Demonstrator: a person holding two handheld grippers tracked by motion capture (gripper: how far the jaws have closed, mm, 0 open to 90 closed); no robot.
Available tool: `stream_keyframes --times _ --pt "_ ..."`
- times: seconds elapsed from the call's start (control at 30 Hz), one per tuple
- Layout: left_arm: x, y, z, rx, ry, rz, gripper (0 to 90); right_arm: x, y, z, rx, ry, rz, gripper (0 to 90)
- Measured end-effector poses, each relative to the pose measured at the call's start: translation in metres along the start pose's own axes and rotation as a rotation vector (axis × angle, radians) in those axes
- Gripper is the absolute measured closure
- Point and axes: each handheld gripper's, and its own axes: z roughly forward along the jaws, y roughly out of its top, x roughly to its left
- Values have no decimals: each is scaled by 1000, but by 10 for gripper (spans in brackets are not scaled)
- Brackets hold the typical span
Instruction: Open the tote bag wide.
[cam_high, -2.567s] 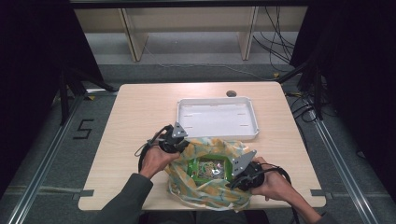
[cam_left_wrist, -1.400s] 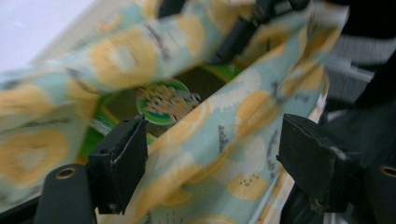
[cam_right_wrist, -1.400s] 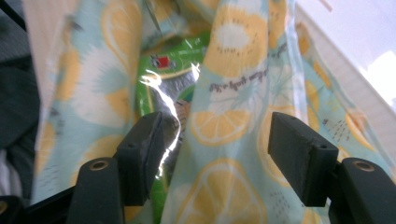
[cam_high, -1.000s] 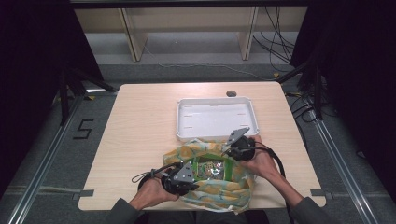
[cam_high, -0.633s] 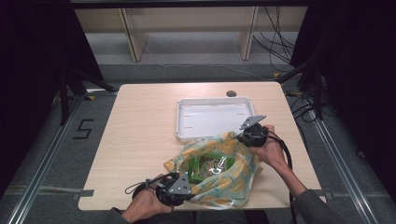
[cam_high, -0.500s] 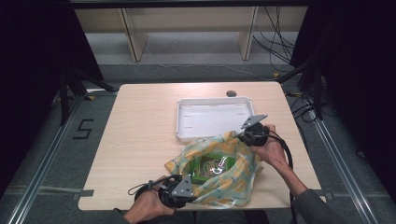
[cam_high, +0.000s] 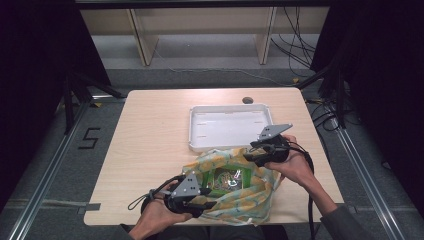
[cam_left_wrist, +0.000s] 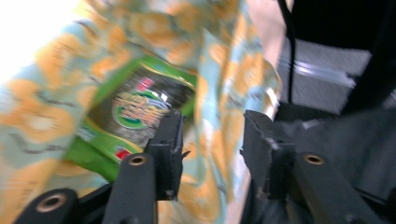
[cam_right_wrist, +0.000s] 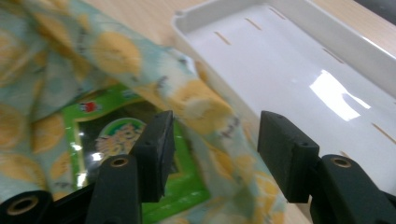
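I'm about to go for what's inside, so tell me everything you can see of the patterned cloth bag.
The cloth bag is soft, pale blue-green fabric printed with yellow-orange blobs. It lies crumpled at the table's near edge, mouth spread open, showing a green snack packet inside. Its far rim lies against the white tray. The left gripper and right gripper have just been opening at opposite edges; fabric hangs loose between each pair of jaws, unpinched.

High view is evenly lit on the table (cam_high: 150, 150) but the room around it drops off into near black. Left gripper view is badly motion-blurred, with a blown-out white patch top left. Right gripper view is sharper, with glare spots on the white tray (cam_right_wrist: 299, 60) and soft-focus jaws up close.
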Motion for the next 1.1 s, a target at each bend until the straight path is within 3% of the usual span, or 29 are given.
stream_keyframes --times 0.03,0.2,0.3,0.4,0.43,0.57,0.6,0.63,0.67,0.7,0.73,0.8,0.83,0.87,0.9,0.97,1.0,1.07,1.1 --pt "0 0 0 -16 24 -34 613 3 0 1 -1 14 -2 468" --pt "5 0 0 -23 93 -69 776 16 2 8 11 61 -18 464" --pt "6 -2 5 -6 105 -82 836 21 4 10 25 95 -39 463" --pt "4 -3 13 35 92 -76 872 24 3 16 58 119 -57 451" --pt "4 -3 15 57 80 -58 879 25 2 19 71 126 -58 442" --pt "3 -4 27 98 85 -63 882 26 -1 34 106 141 -66 441" --pt "3 -4 30 105 81 -70 882 24 -1 37 112 150 -89 445" --pt "4 -4 31 109 83 -69 882 24 -1 39 136 151 -69 446" --pt "6 -4 33 117 84 -56 881 23 -1 41 137 160 -83 446" --pt "6 -5 35 122 91 -81 879 24 -1 43 152 164 -59 444" --pt "8 -6 37 129 95 -81 877 22 -1 46 156 170 -79 444" --pt "9 -8 40 147 102 -100 873 21 -1 51 178 176 -74 448" --pt "10 -8 41 154 99 -87 872 20 -1 54 186 184 -83 449" --pt "8 -9 43 155 96 -119 871 20 -1 56 189 186 -79 450" --pt "9 -9 44 161 93 -99 870 19 -1 58 197 188 -79 454" --pt "7 -10 47 168 87 -118 870 18 -1 62 216 193 -68 453" --pt "8 -9 47 173 86 -93 870 17 -1 66 216 195 -86 449" --pt "8 -10 50 168 88 -130 871 17 0 70 240 196 -75 440" --pt "9 -11 50 176 93 -119 872 17 -1 71 247 193 -67 441"
